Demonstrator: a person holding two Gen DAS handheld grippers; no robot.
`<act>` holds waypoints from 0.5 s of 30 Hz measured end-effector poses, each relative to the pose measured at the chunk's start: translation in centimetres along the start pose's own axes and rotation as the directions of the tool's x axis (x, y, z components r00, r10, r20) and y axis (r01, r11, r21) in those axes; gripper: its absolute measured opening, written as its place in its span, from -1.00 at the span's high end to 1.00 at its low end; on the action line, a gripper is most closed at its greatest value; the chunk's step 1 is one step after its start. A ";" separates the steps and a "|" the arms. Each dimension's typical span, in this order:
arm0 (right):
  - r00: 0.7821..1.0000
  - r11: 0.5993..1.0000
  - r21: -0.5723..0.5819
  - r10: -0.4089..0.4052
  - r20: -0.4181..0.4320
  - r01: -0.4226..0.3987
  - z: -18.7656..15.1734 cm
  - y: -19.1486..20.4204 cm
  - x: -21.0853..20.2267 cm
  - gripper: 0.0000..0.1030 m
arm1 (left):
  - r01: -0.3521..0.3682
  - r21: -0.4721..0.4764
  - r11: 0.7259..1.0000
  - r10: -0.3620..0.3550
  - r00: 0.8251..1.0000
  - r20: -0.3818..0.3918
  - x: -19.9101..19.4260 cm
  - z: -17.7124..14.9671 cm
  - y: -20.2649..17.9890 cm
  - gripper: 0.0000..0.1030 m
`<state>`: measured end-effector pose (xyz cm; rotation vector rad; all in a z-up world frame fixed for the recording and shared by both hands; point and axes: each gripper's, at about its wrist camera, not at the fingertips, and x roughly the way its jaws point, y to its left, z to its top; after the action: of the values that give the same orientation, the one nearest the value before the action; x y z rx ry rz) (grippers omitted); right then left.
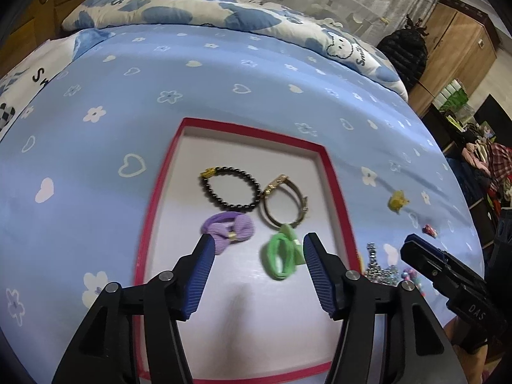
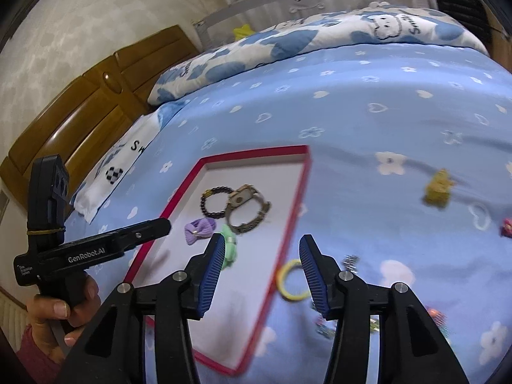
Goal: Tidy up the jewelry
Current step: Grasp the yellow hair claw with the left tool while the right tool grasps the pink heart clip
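A red-rimmed white tray [image 1: 336, 192] lies on the blue bedsheet. In it are a black bead bracelet [image 1: 228, 188], a bronze bangle [image 1: 284, 203], a purple bow hair tie [image 1: 228, 232] and a blurred green hair tie [image 1: 281, 256]. My left gripper [image 1: 257, 238] hangs open above the tray; the green tie is between its fingers, close to the right one, and I see no pad pressing it. My right gripper [image 2: 261, 239] is open over the tray's right rim [image 2: 288, 224], nothing between its fingers. A yellow ring [image 2: 292, 280] lies on the sheet below it.
Loose on the sheet right of the tray are a yellow clip [image 2: 438, 188], a small pink piece [image 2: 507, 225], a silver bead chain [image 1: 379, 270] and several coloured beads. A folded quilt [image 1: 224, 9] lies at the bed's far side. A wooden headboard [image 2: 80, 121] is at left.
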<state>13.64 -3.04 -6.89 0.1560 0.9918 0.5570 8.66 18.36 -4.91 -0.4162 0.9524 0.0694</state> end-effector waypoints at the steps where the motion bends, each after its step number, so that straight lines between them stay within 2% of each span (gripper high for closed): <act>1: 1.000 1.000 0.010 -0.008 0.007 0.008 -0.2 -0.5 -0.5 0.02 | 0.004 0.004 1.000 -0.004 1.000 0.000 -0.1 0.1 -0.2 -0.13; 15: 0.987 0.976 0.168 -0.152 0.059 0.140 -2.2 -9.3 -6.4 0.00 | 0.070 0.116 0.991 -0.066 0.997 -0.041 1.3 0.8 -6.4 -0.14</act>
<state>12.56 -14.50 -6.77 0.2449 0.9705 0.3332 11.51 12.64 -3.57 -0.3422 0.9727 -0.0559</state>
